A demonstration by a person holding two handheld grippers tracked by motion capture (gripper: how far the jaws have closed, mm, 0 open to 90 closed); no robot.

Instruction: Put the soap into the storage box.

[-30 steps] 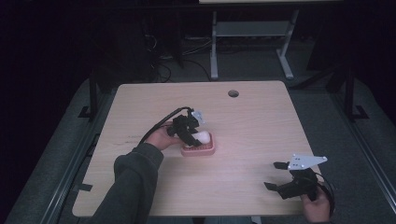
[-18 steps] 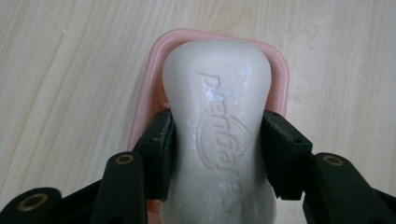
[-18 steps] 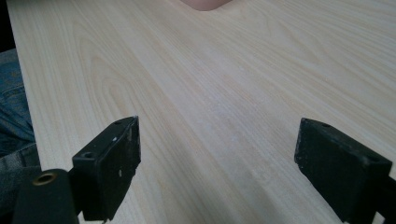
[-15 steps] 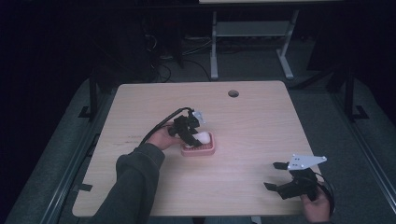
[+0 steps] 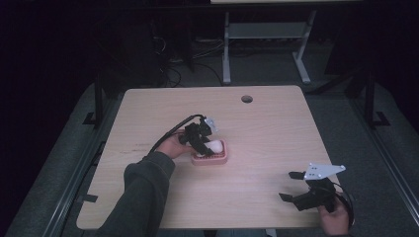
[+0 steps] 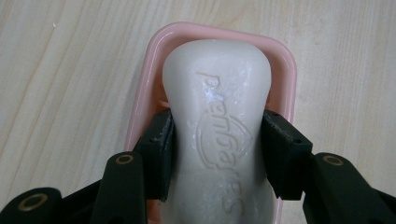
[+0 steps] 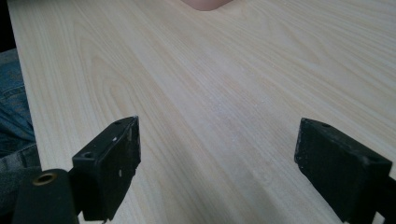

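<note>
Spanning most of the high view, the pale wooden worktop [image 5: 276,143] carries a pink soap dish [image 5: 220,158] just left of the frame's centre. Inside the dish lies a white soap bar [image 6: 219,126], clamped at its sides by the left hand-held gripper [image 6: 217,144]. At lower right, the right hand-held gripper [image 5: 296,190] holds its jaws wide apart over bare wood.

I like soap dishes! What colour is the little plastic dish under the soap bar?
Pink plastic dish, clearest in the left gripper view.
</note>
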